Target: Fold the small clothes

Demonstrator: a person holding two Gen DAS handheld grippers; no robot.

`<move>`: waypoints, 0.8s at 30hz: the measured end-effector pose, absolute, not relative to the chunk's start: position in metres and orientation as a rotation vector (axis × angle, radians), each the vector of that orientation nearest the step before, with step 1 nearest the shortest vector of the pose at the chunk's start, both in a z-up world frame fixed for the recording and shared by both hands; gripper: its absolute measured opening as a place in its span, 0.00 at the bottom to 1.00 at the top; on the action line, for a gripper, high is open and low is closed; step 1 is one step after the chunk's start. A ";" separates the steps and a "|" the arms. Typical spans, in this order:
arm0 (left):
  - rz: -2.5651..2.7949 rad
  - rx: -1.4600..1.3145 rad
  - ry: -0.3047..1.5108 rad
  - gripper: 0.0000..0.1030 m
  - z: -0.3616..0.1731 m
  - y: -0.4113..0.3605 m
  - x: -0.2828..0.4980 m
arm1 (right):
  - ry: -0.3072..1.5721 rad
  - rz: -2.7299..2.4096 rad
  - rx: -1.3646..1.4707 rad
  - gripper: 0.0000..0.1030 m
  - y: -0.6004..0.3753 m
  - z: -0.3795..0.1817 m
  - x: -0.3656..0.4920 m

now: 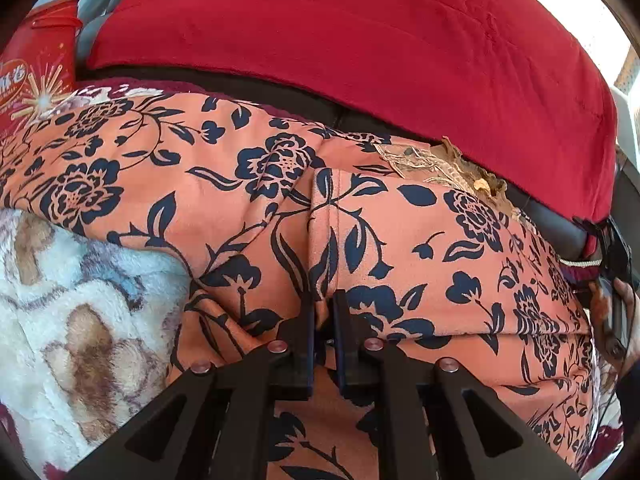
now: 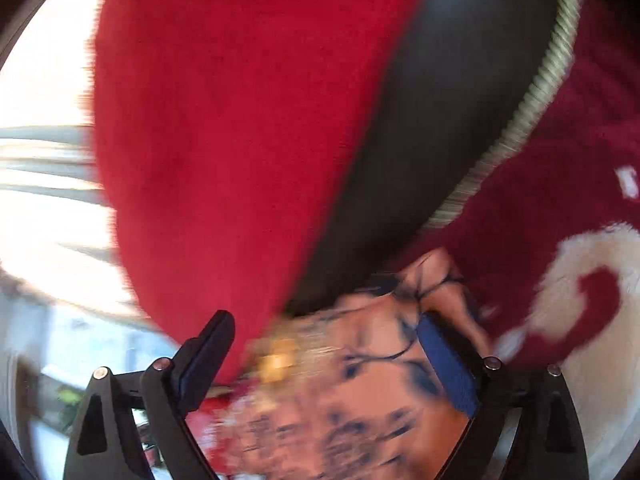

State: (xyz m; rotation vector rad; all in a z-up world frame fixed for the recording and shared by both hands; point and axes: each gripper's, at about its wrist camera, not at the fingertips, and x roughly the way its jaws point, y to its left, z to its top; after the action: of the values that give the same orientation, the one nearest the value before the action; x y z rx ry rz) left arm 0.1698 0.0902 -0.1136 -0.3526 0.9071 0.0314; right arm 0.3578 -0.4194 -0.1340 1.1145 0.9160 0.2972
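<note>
An orange garment with a dark blue flower print (image 1: 224, 200) lies spread across the surface in the left wrist view, with gold lace trim (image 1: 444, 168) near its far edge. My left gripper (image 1: 323, 304) is shut on a raised fold of this garment at its near middle. In the blurred right wrist view, my right gripper (image 2: 324, 336) is open, its fingers either side of the garment's edge (image 2: 360, 364). The right gripper also shows at the right edge of the left wrist view (image 1: 612, 280).
A big red cushion (image 1: 360, 40) sits behind the garment on a dark seat (image 2: 440, 120). A fluffy white and brown blanket (image 1: 80, 312) lies at the left. A red box (image 1: 40, 64) stands at far left. A maroon and white blanket (image 2: 580, 240) lies at right.
</note>
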 end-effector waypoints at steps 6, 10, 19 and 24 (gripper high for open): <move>-0.004 -0.369 0.918 0.33 -0.098 0.101 0.169 | 0.843 0.295 0.854 0.93 -0.388 -0.076 0.341; -0.020 -0.520 0.759 0.77 -0.060 0.154 0.141 | 0.789 0.419 0.560 0.93 -0.324 -0.039 0.265; 0.412 -1.031 0.562 0.77 -0.082 0.400 0.084 | 0.804 0.488 0.292 0.93 -0.233 -0.072 0.156; 0.529 -1.151 0.545 0.68 -0.118 0.468 0.078 | 0.820 0.468 0.331 0.92 -0.229 -0.089 0.150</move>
State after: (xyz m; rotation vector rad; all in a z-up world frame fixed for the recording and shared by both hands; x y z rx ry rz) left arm 0.0776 0.4684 -0.1176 -1.1513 0.5450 0.5289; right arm 0.1496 -0.2293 -0.0890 0.3313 0.8201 0.4684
